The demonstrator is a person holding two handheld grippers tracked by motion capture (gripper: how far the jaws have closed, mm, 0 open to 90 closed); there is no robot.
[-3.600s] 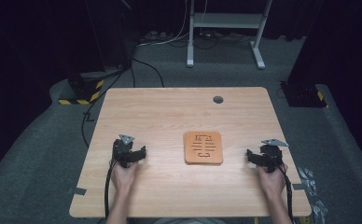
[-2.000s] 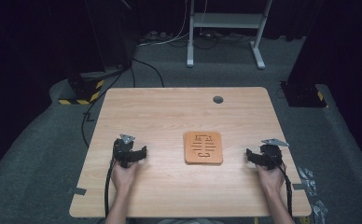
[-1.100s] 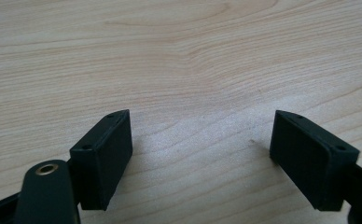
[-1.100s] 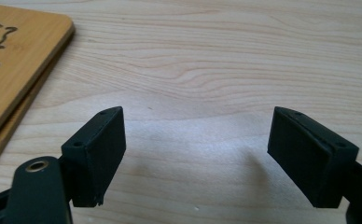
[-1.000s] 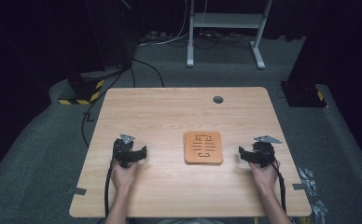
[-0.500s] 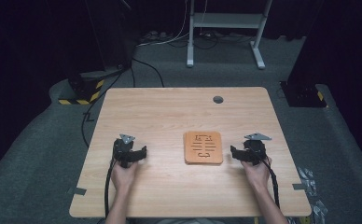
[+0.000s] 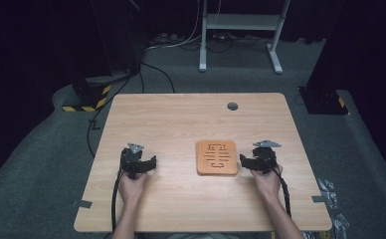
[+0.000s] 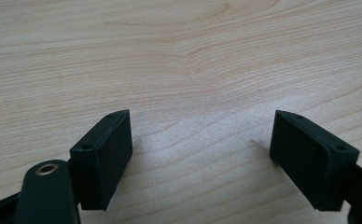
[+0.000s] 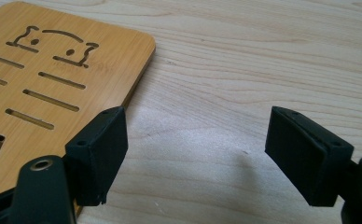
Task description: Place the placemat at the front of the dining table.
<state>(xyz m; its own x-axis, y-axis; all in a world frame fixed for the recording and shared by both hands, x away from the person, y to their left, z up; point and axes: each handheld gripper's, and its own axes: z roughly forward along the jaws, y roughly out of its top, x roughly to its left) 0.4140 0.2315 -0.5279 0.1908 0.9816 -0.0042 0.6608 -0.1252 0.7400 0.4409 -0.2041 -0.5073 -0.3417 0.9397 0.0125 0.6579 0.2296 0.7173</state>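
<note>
Bamboo trivet (image 9: 53, 79): cut slots clear in right gripper view; high view blurs them.

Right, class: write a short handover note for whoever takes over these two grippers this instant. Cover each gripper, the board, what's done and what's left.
Left gripper: jaws open, nothing between them, low over bare table, well left of the board.
Right gripper: jaws open and empty, just off the right edge of the wooden slotted board; one jaw sits by that edge, not gripping it.
Board: lies flat near the table's middle, slotted face up.
Done: the right gripper is at the board's edge.
Left: no grasp yet. Likely next is closing on the right edge; the left gripper may need to come across.
</note>
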